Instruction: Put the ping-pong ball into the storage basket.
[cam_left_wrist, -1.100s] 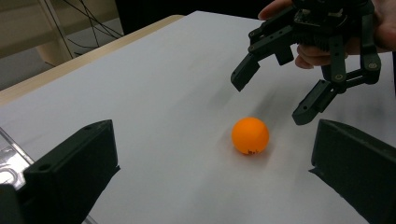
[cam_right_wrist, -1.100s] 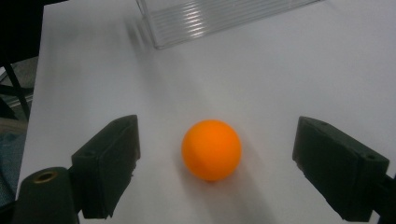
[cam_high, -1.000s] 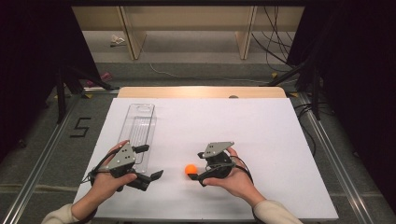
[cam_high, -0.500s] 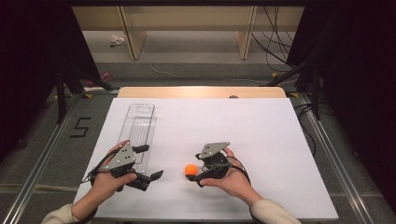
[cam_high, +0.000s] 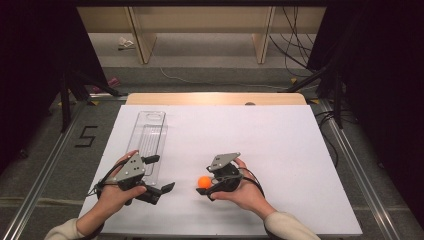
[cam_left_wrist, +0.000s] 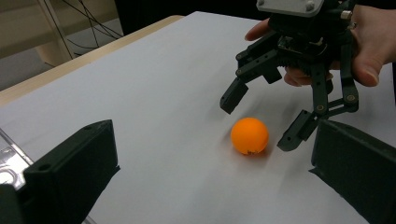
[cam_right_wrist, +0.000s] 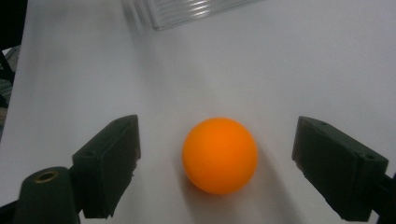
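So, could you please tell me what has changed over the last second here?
Very little. The right tool has edged slightly toward the orange ball, its open jaws now on either side of it without gripping. The left tool stays open near the clear tray, and the ball rests where it was on the white table.

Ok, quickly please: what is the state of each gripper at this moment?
Left gripper: open, holding nothing, near the clear tray.
Right gripper: open, jaws on either side of the orange ball, not touching it.
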